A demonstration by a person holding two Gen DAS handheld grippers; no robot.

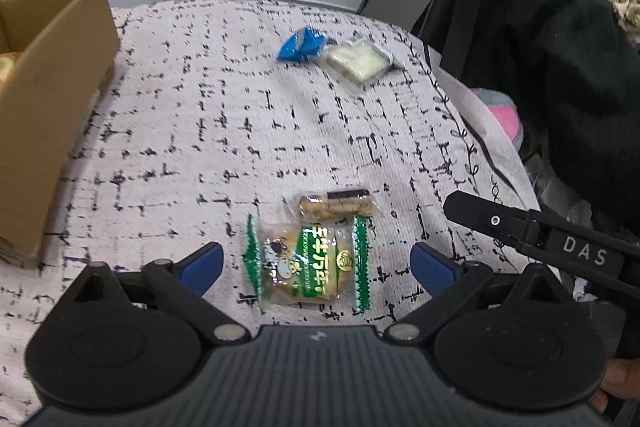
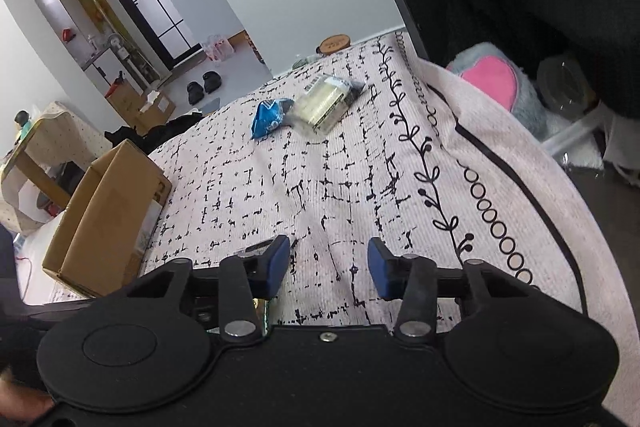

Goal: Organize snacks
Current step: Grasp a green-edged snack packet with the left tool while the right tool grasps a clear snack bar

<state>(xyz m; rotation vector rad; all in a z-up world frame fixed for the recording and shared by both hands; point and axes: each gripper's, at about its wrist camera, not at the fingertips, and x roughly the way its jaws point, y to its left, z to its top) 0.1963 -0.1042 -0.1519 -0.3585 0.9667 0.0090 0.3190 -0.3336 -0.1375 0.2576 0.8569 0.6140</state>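
The left claw (image 1: pixel 316 267) hangs low over the patterned cloth (image 1: pixel 224 131) that covers the desk, tilted forward and down, with its blue fingers (image 1: pixel 202 267) spread wide on either side of the green-and-white snack packet (image 1: pixel 308 267). The packet lies flat between the fingers and is not gripped; this straddling position judges as the set-up for a pinch across the packet's short width. A small brown wrapped snack (image 1: pixel 334 205) lies just beyond the packet, touching or nearly touching its far edge, so a closing pinch may disturb it. The blue packet (image 1: pixel 300 45) and the clear-wrapped pale snack (image 1: pixel 360 61) lie together near the far edge, well apart from both claws. The open cardboard box (image 1: pixel 52 75) stands on the cloth at the left, probably the collecting place, with some items already visible inside. The right claw (image 2: pixel 328 267) is held to the right of the left claw, also low and angled forward, its fingers spread and holding nothing; it appears to wait while the left claw works.
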